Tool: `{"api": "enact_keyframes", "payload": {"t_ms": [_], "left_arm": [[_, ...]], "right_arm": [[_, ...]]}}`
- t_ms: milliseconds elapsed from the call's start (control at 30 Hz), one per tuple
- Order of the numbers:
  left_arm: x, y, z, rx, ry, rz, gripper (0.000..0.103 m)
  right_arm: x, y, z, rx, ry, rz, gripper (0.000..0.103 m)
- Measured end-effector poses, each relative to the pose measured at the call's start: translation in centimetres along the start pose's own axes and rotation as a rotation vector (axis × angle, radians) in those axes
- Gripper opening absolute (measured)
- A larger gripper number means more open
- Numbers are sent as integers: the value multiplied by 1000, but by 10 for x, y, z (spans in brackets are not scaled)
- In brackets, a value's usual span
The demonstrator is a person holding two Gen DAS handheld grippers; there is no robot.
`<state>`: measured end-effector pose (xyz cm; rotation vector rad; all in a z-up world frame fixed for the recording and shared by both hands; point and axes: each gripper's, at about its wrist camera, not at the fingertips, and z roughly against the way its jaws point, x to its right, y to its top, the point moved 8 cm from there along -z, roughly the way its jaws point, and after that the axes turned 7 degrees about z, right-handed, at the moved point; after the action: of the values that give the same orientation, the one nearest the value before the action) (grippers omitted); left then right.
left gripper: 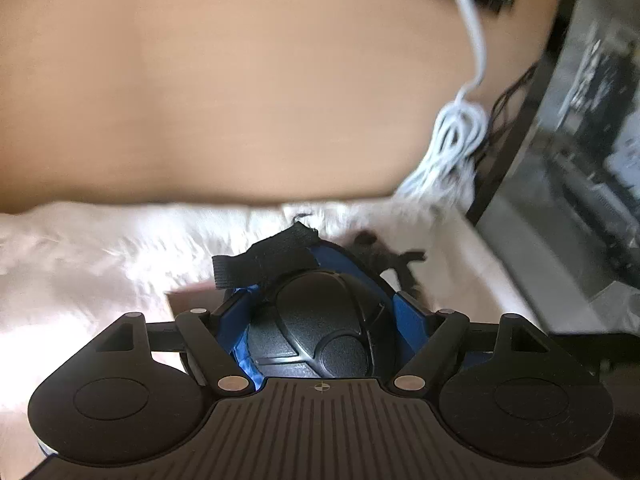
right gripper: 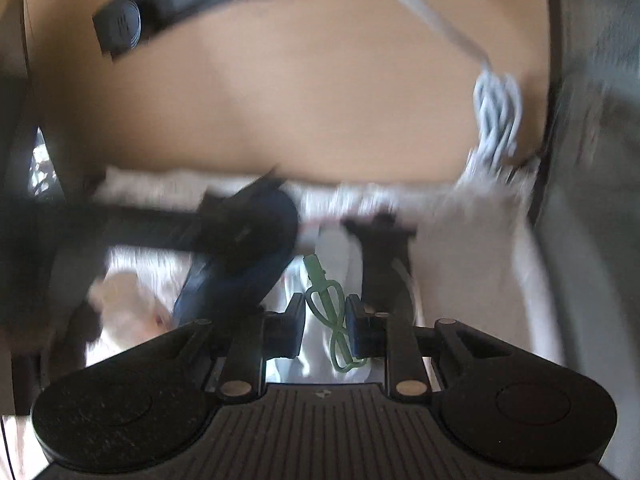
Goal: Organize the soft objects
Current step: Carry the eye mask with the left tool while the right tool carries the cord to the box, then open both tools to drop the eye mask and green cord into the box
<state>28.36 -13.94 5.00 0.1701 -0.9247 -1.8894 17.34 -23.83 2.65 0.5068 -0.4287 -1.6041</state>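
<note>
The blue-and-black padded knee guard (left gripper: 316,320) sits clamped in the left hand-held gripper (left gripper: 320,312), low centre. The right hand-held gripper (right gripper: 324,328) pinches a thin green cord (right gripper: 334,332). Best keep both grips firm above the white fluffy rug (left gripper: 80,256).

Blue-and-black padded guard (left gripper: 316,320), black strap on top, sits clamped between tongs. Thin green looped cord (right gripper: 332,320) lies on white fabric (right gripper: 460,248).

Blk/blue knee pad (left gripper: 320,332), white fluffy rug (left gripper: 100,248), white cable (left gripper: 456,136), green cord (right gripper: 332,320), tan tabletop (left gripper: 240,100).
</note>
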Motion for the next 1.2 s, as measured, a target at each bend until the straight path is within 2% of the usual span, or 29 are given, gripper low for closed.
{"api": "enact_keyframes", "payload": {"t_ms": [100,133,267,433,533,733,833,967,1033,1100,1200], "left_arm": [[-3,-5,-25,-100,-6,20,82],[-5,-9,-31,-124,-9,26,79],[-18,-20,-43,-161,22,39,79],[-26,-21,-41,-146,20,56,79],[-28,-20,-34,-128,23,57,77],[-37,-20,-15,-107,-21,111,70],[-38,-20,-13,-106,-31,123,70],[-36,-21,-13,-104,-31,109,70],[-35,-20,-9,-81,-24,109,67],[-36,-16,-1,-31,-23,119,66],[-35,-11,5,7,-17,117,66]], "right_arm": [[2,-14,-20,-27,-23,35,21],[3,-17,-26,-39,-22,33,21],[8,-31,-47,-94,-1,18,21],[-5,-39,-59,-105,-7,70,21],[-6,-37,-58,-96,12,59,21],[6,-21,-33,7,157,-76,21],[7,-16,-29,16,218,-120,21],[6,-19,-37,-14,173,-83,21],[5,-24,-40,-31,126,-51,27],[4,-28,-36,-16,72,-5,43],[2,-28,-25,32,39,32,46]]}}
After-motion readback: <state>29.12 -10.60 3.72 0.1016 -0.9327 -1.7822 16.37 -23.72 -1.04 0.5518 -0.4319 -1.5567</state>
